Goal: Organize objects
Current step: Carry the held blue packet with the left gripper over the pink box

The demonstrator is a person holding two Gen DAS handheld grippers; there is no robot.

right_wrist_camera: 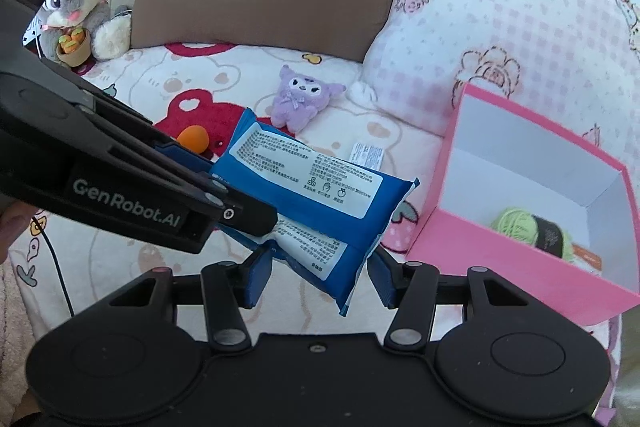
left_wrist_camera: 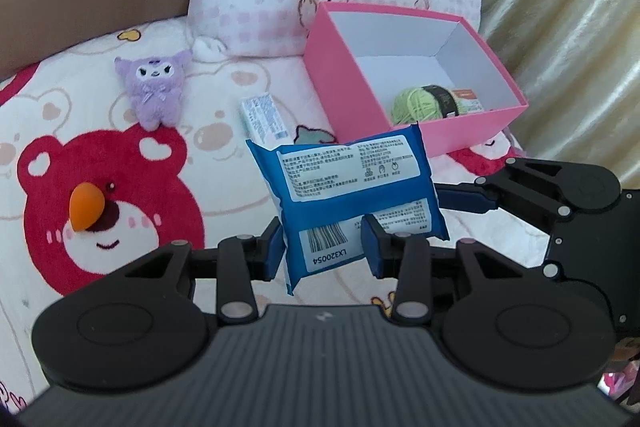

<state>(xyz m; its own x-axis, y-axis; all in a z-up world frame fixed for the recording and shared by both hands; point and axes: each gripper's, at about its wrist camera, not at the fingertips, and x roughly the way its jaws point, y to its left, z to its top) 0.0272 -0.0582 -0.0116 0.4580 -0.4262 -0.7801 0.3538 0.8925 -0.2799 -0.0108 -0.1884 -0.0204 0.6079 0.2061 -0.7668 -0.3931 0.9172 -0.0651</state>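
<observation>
Orange teardrop sponge (left_wrist_camera: 86, 213), far left of open pink cardboard box (left_wrist_camera: 472, 131). Blue plastic wipes pack (left_wrist_camera: 352, 183), coded "LX200054", just left of box, clamped by left gripper (left_wrist_camera: 324, 247), marked "GenRobot.AI". Right gripper (right_wrist_camera: 320, 277): jaws wide, flanking pack's end. Green yarn ball (left_wrist_camera: 416, 105) inside box.
</observation>
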